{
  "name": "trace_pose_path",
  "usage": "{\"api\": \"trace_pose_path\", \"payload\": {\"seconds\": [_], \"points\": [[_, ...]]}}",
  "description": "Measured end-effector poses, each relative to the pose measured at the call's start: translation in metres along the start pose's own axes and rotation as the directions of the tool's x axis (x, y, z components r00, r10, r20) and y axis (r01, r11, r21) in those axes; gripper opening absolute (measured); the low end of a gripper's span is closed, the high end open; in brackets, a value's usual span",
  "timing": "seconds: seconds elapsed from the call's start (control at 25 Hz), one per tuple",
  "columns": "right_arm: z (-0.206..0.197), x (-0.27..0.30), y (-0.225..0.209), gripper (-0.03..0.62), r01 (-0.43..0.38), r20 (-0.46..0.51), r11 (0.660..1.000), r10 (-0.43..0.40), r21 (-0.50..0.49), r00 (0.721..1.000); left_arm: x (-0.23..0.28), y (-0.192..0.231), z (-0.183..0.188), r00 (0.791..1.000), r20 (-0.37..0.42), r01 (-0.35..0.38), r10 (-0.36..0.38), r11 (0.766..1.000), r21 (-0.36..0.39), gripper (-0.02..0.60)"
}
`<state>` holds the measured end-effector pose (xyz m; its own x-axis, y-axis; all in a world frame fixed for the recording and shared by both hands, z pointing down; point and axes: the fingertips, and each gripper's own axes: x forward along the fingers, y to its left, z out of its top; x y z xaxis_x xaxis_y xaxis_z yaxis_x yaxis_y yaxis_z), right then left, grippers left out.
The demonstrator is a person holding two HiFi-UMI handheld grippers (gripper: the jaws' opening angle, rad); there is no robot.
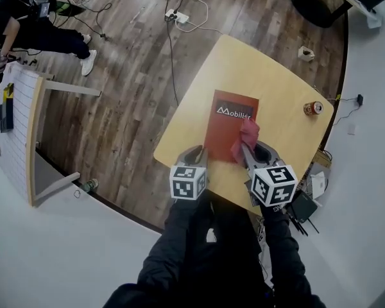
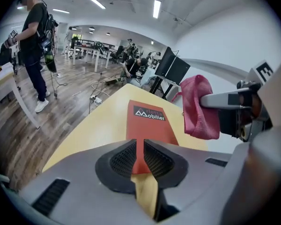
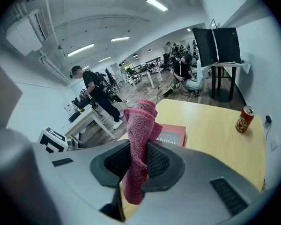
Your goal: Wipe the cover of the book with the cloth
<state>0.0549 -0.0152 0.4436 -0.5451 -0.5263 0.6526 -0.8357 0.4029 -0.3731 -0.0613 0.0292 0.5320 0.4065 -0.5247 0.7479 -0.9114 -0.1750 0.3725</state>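
A red book (image 1: 230, 130) with white print on its cover lies flat on the light wooden table (image 1: 289, 88); it also shows ahead in the left gripper view as the book (image 2: 147, 125). My right gripper (image 1: 247, 147) is shut on a pink cloth (image 1: 245, 138), which hangs bunched above the book's right side. In the right gripper view the cloth (image 3: 140, 149) stands pinched between the jaws, hiding much of the book (image 3: 173, 135). My left gripper (image 1: 197, 154) is shut with nothing in it, held over the book's near left corner, and the right gripper (image 2: 225, 108) shows beside it.
A red drink can (image 1: 313, 108) stands at the table's right edge, also in view as the can (image 3: 244, 119). A crumpled white object (image 1: 305, 53) lies on the floor beyond. Cables and a power strip (image 1: 178, 17) cross the wooden floor. A person (image 2: 35, 46) stands by a white desk (image 1: 19, 133) at the left.
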Motion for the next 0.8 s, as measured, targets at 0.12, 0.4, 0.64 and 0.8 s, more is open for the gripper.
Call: {"api": "trace_pose_path", "payload": {"seconds": [0.12,0.4,0.64,0.8], "points": [[0.000,0.021,-0.010,0.078,0.009,-0.001,1.000,-0.009,0.016,1.000,0.021,0.008,-0.011,0.999,-0.044,0.010,-0.010,1.000,-0.005,0.095],[0.002,0.058,-0.023,0.078,0.000,0.003,0.999,0.000,0.035,1.000,0.051,0.020,-0.026,0.996,-0.088,0.008,-0.009,1.000,-0.010,0.138],[0.011,0.085,-0.031,0.078,-0.041,0.020,0.995,0.039,0.092,0.999,0.062,0.020,-0.027,0.995,-0.088,0.034,-0.037,0.999,-0.030,0.146],[0.019,0.103,-0.029,0.078,-0.079,0.026,0.991,0.077,0.104,0.997,0.064,0.017,-0.029,0.994,-0.094,0.048,-0.053,0.997,-0.053,0.144]]}}
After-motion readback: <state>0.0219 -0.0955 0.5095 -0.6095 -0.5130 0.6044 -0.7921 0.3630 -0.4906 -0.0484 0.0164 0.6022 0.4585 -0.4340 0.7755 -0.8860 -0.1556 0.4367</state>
